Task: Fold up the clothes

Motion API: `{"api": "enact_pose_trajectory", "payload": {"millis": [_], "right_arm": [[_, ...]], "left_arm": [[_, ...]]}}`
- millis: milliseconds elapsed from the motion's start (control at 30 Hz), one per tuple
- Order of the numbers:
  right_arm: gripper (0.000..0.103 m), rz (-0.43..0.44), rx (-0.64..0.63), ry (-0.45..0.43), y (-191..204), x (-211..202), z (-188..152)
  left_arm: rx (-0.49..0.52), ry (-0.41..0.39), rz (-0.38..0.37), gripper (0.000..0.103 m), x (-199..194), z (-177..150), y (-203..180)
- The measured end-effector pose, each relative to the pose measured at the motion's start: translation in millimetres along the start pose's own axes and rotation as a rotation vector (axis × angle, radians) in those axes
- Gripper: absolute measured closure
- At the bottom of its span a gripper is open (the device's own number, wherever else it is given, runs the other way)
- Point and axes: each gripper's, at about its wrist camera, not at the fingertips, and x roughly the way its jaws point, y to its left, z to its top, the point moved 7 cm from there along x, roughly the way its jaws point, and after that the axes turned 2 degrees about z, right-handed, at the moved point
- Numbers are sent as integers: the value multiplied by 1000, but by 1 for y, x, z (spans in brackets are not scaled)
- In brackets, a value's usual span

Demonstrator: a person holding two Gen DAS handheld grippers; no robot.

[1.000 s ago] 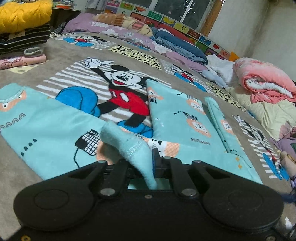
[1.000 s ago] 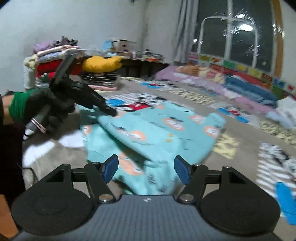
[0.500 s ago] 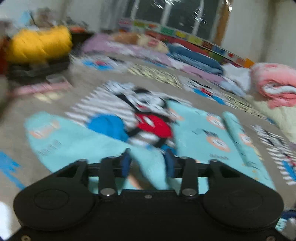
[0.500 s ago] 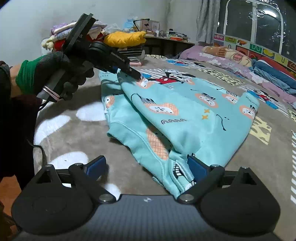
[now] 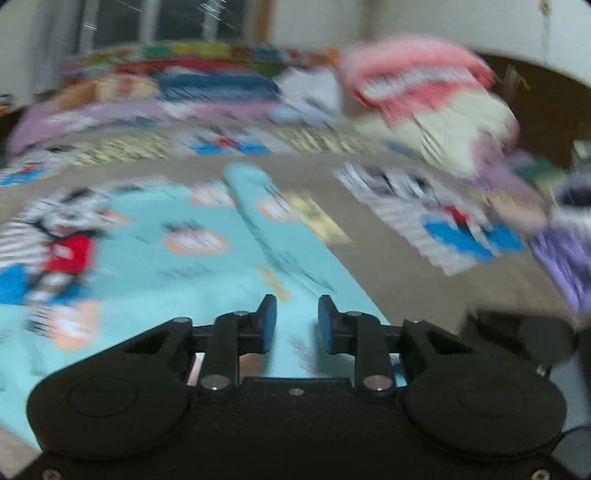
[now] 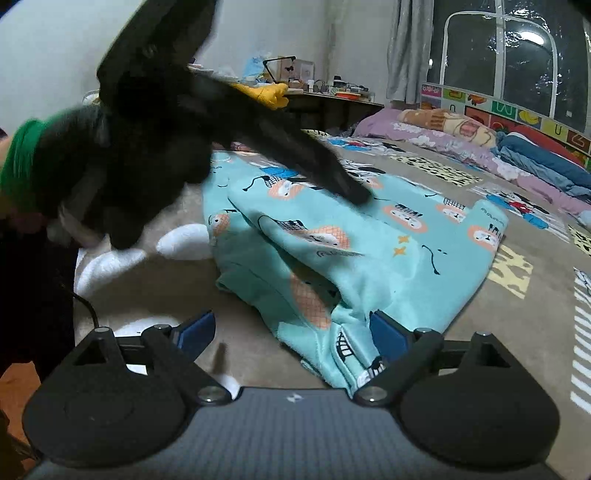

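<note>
Letting go is the news: the left gripper (image 5: 297, 319), clenched on cloth a second ago, now gapes empty over the teal garment (image 6: 369, 243) mid-frame; the right gripper (image 6: 291, 330) is spread wide too; one fold looks done.

Home bedroom: bedding (image 6: 480, 147), curtained window (image 6: 491, 48)

Dim indoor light, night outside; lamp (image 6: 532, 36) glaring off the window (image 6: 517, 55)

Left wrist view smeared throughout by motion blur; only the left gripper (image 5: 297, 318) sharp

Right wrist view mostly crisp, left gripper (image 6: 354, 192) blurred, soft shadows beneath it

Fisheye bending and dark corners in both
</note>
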Motion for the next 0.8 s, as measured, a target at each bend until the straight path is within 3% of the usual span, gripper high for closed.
{"api": "enact_pose_trajectory", "payload": {"millis": [67, 200, 433, 600, 800], "right_arm": [[13, 6, 7, 1, -1, 0, -2], [14, 14, 14, -7, -1, 0, -3], [13, 27, 20, -5, -2, 2, -4], [13, 35, 24, -2, -2, 3, -4], [13, 41, 29, 0, -2, 5, -4]], "left_arm": [[67, 25, 21, 80, 13, -14, 0], [163, 66, 30, 80, 10, -10, -3], [79, 35, 22, 80, 12, 52, 15], [55, 50, 55, 80, 58, 99, 24], [60, 107, 90, 80, 137, 130, 30]]}}
